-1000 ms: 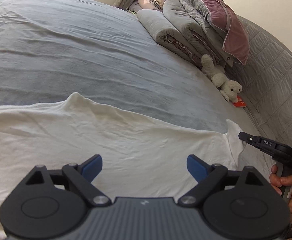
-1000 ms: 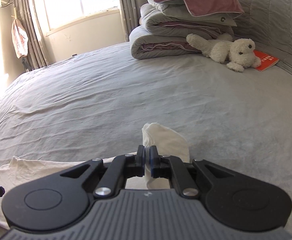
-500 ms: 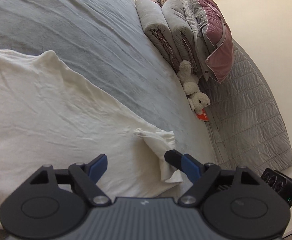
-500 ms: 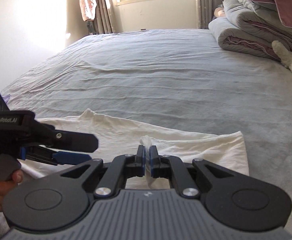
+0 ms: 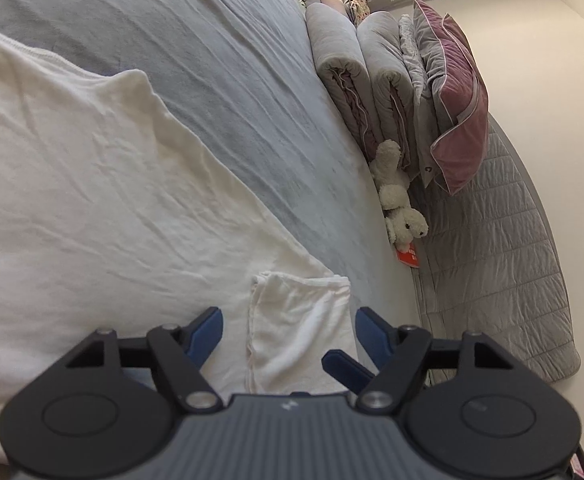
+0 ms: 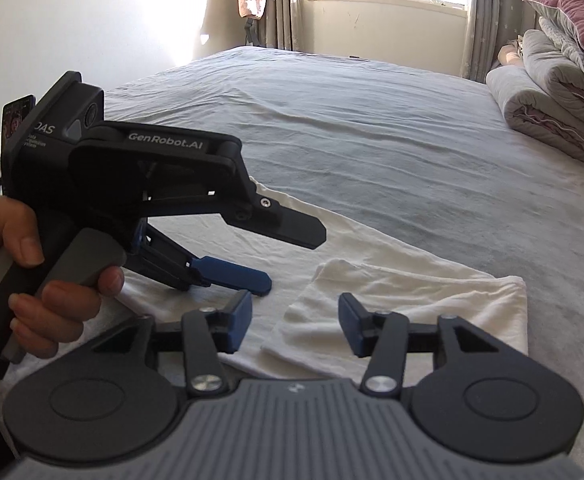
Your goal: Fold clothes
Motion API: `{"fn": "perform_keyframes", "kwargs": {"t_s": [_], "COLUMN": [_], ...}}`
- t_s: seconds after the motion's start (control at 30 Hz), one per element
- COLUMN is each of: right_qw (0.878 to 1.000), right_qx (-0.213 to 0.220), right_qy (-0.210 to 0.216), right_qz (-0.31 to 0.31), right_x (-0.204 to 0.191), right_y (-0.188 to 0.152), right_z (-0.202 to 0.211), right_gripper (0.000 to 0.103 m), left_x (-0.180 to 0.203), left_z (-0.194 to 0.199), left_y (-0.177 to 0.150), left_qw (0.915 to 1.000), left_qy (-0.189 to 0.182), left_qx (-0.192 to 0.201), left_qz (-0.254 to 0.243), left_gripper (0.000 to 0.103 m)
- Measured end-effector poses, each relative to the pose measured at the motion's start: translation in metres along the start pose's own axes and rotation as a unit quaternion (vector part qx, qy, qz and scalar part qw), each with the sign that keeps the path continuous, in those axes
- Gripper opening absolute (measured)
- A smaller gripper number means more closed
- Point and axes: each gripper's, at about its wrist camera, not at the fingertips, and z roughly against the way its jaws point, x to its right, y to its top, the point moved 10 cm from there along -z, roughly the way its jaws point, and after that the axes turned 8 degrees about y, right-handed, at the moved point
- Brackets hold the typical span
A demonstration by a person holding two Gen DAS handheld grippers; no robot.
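White crumpled cotton garment (image 6: 392,292) on grey bed (image 6: 372,128); folded sleeve (image 5: 300,332) lies released between right gripper (image 6: 294,322) fingers, just opened. Left gripper (image 5: 287,334) fingers spread, closing, empty.

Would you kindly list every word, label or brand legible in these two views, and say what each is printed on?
"GenRobot.AI": white print on the upper arm of the black left gripper.
"OAS" or "DAS": partly cut off, on that gripper's black camera housing; the smaller lines beneath are too small to read.
White marks on the small red booklet beside the white plush toy: blurred, unreadable.
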Motion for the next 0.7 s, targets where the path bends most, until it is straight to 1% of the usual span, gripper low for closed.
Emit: {"fn": "perform_keyframes", "kwargs": {"t_s": [0.17,0.27,0.3,0.33,0.37,0.43,0.47,0.53,0.63,0.7], "right_qw": [0.999,0.998,0.998,0.997,0.997,0.998,0.999,0.999,1.0,1.0], "right_qx": [0.001,-0.012,-0.019,-0.024,-0.027,-0.026,-0.025,-0.022,-0.01,0.001], "right_qy": [-0.004,-0.006,-0.01,-0.015,-0.02,-0.022,-0.022,-0.023,-0.023,-0.012], "right_qz": [0.036,0.058,0.065,0.068,0.067,0.052,0.043,0.03,0.006,-0.02], "right_x": [-0.009,-0.017,-0.017,-0.016,-0.014,-0.009,-0.005,0.001,0.01,0.015], "right_y": [-0.008,-0.015,-0.016,-0.018,-0.02,-0.019,-0.018,-0.017,-0.014,-0.01], "right_z": [-0.008,-0.019,-0.024,-0.026,-0.028,-0.026,-0.025,-0.022,-0.016,-0.01], "right_gripper": [0.059,0.051,0.045,0.035,0.032,0.021,0.018,0.005,0.005,0.005], "left_x": [0.0,0.0,0.0,0.0,0.001,0.001,0.001,0.003,0.006,0.008], "left_z": [-0.001,-0.001,-0.001,-0.001,-0.001,0.0,0.0,0.0,-0.001,-0.003], "left_y": [0.0,0.0,-0.001,-0.001,-0.001,-0.002,-0.002,-0.003,-0.005,-0.006], "left_qw": [1.0,1.0,1.0,1.0,1.0,0.9999,0.9999,0.9998,0.9998,0.9998], "left_qy": [0.0,0.001,0.002,0.002,0.003,0.004,0.005,0.007,0.0,-0.008], "left_qx": [-0.001,-0.002,-0.002,-0.002,-0.003,-0.005,-0.006,-0.009,-0.015,-0.02], "left_qz": [0.0,-0.004,-0.005,-0.007,-0.009,-0.012,-0.013,-0.016,-0.009,-0.001], "left_gripper": [0.074,0.074,0.074,0.074,0.074,0.074,0.074,0.074,0.074,0.074]}}
